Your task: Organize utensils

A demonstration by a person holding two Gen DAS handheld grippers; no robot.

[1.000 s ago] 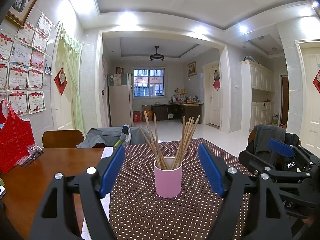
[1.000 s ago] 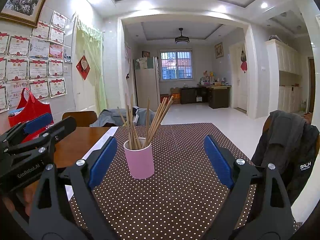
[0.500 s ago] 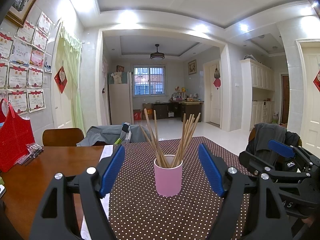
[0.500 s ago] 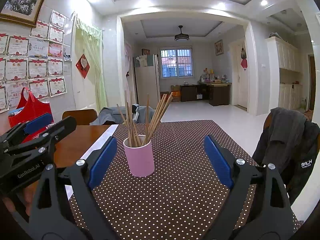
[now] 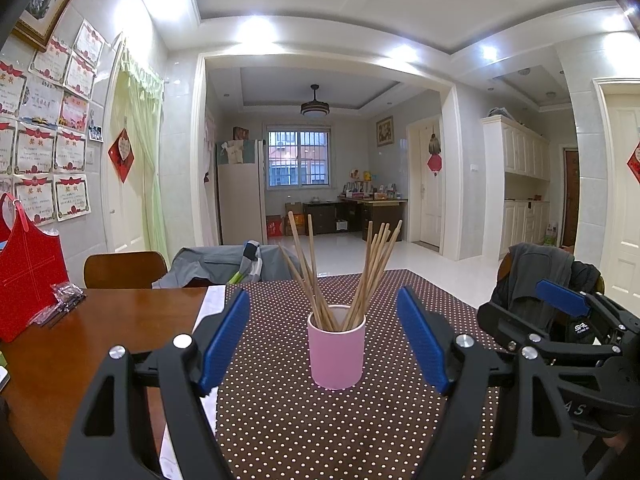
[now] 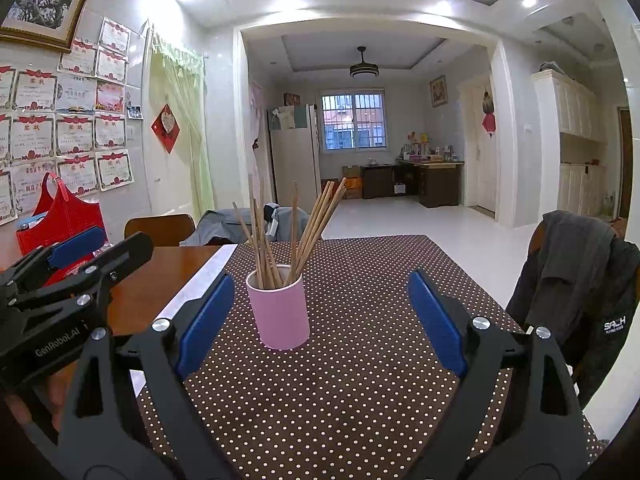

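Standing upright on a dotted brown cloth (image 5: 320,432) over a wooden bench (image 5: 80,344): a pink cup (image 5: 336,346) packed with chopsticks (image 5: 372,272), fanned out left and right above the rim. Framing the cup from the near side, the left gripper (image 5: 326,344), blue-padded fingers (image 5: 224,334) spread wide, pinching nothing, cup seen between them but farther along the cloth. Hovering just to the right, the right gripper (image 6: 320,320), fingers (image 6: 438,324) likewise spread and empty, cup nearer its left finger from its own camera. Visible at the left edge of the right wrist view, the left gripper's black body, with part of a hand (image 6: 44,396) under it. Resting at the bench's far left, a red bag (image 5: 28,280) beside a small clear packet (image 5: 64,300). Draped over a chair to the right, a dark jacket (image 6: 580,288); tucked in at the far side, a wooden chair (image 5: 124,270) and grey clothing (image 5: 216,264).
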